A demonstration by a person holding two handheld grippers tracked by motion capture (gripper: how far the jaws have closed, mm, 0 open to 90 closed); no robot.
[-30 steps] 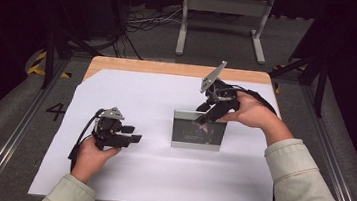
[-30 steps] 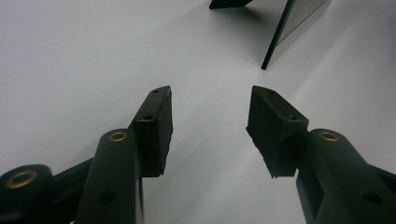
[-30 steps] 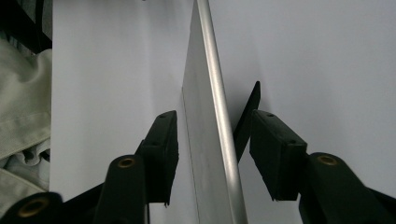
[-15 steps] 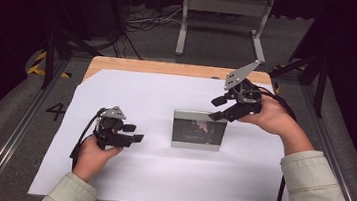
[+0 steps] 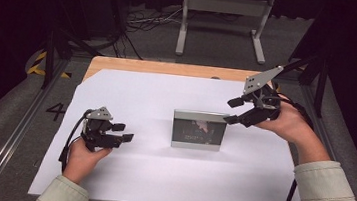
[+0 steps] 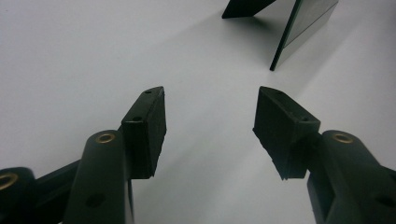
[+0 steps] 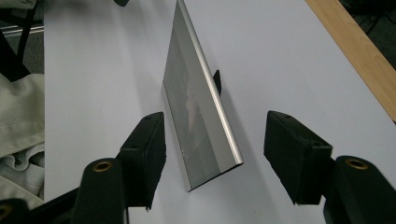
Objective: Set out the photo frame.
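From the high view, we see one picture frame (image 5: 199, 130) standing upright at the middle of the white tabletop (image 5: 157, 184), propped so its glass faces the person; the right tool (image 5: 233, 110) hangs just beside its upper right corner, jaws wide and empty, having just been opening, we judge after letting go; the left tool (image 5: 122, 132) rests well apart to the left, likewise wide and just opened, with nothing between its jaws.

Left gripper view: two black pads (image 6: 145, 126) spread apart over bare white; the frame's edge and rear strut stand beyond.

Right gripper view: two pads (image 7: 144, 154) wide apart with the single frame (image 7: 198, 107) beyond them, untouched, leaning on its one strut.
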